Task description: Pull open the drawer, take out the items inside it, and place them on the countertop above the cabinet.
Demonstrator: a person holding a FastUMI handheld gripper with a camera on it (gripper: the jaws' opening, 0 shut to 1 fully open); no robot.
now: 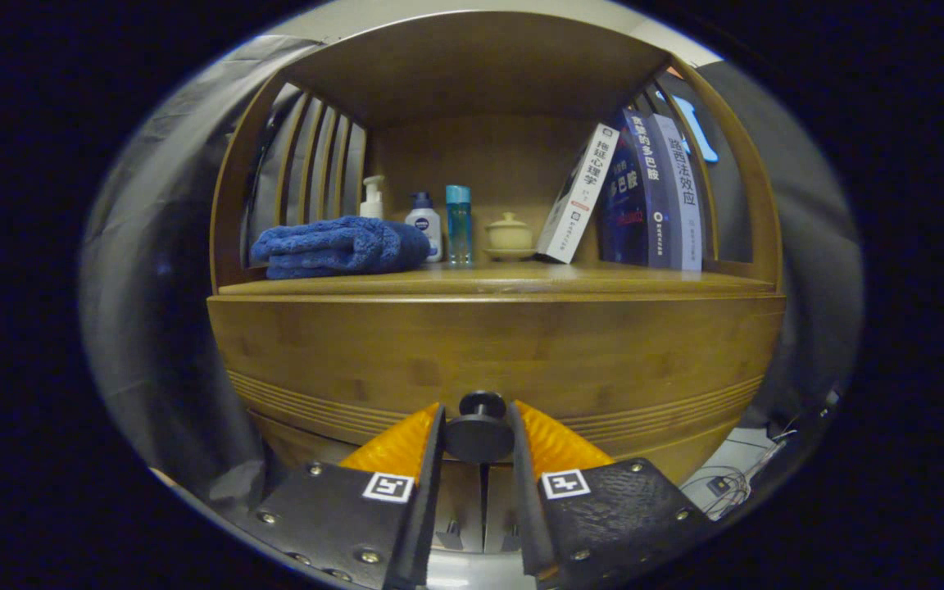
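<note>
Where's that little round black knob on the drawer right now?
In the gripper view, the black knob sits on the wooden drawer front, below the shelf with the blue towel, and both gripper fingers press against its sides.

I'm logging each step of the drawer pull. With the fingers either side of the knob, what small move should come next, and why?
Probably pull straight back. The hand-held gripper has its orange fingers flanking the black knob closely, seemingly pressing it, while the drawer front sits flush and shut. If grip feels loose, squeeze first.
</note>
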